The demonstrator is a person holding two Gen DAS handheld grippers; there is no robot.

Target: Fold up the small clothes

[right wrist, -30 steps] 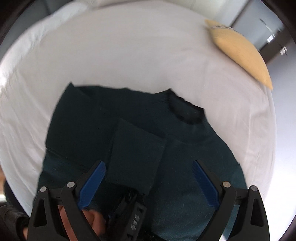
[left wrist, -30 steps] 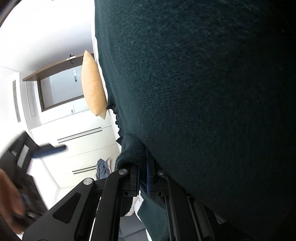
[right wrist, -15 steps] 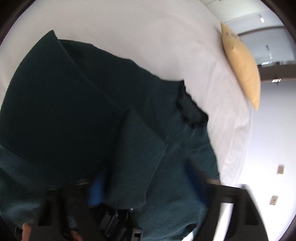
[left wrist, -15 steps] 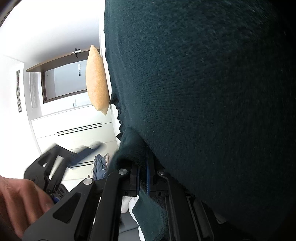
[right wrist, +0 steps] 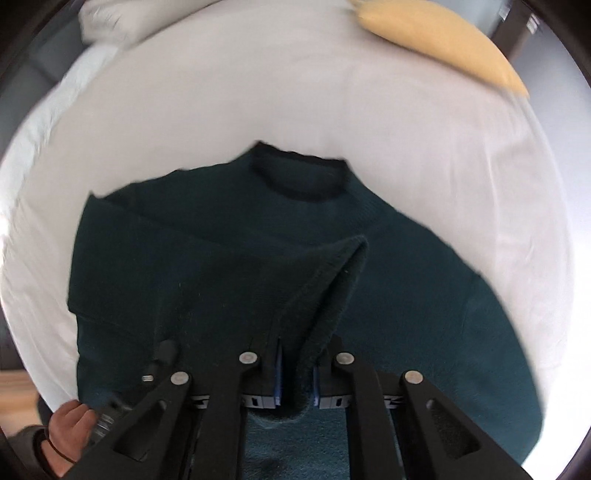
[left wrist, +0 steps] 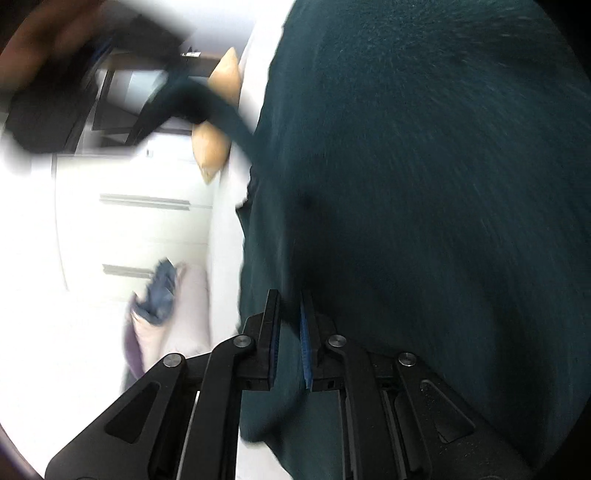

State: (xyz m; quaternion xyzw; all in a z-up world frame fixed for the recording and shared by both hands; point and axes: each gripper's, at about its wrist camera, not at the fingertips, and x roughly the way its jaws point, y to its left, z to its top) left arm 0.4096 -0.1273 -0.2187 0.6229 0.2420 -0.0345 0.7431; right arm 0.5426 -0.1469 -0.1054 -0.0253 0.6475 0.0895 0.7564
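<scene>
A dark green knit sweater (right wrist: 229,236) lies on a white bed (right wrist: 258,92), collar at the far side. My right gripper (right wrist: 295,354) is shut on a lifted fold of the sweater's hem, which rises in a ridge over the body. My left gripper (left wrist: 290,314) is shut on another part of the same sweater (left wrist: 424,184), whose cloth fills most of the left wrist view. The right gripper shows as a dark blur (left wrist: 92,74) at the upper left of that view. The left hand (right wrist: 70,435) is at the lower left in the right wrist view.
A yellow pillow (right wrist: 436,40) lies at the bed's far right edge; it also shows in the left wrist view (left wrist: 218,122). A white pillow (right wrist: 110,18) lies at the far left. Blue clothes (left wrist: 159,295) lie on a pale cushion near white cabinets.
My right gripper was open above the sweater; it has come down and shut on a fold of the hem. The left gripper has kept its grip and swung with the cloth.
</scene>
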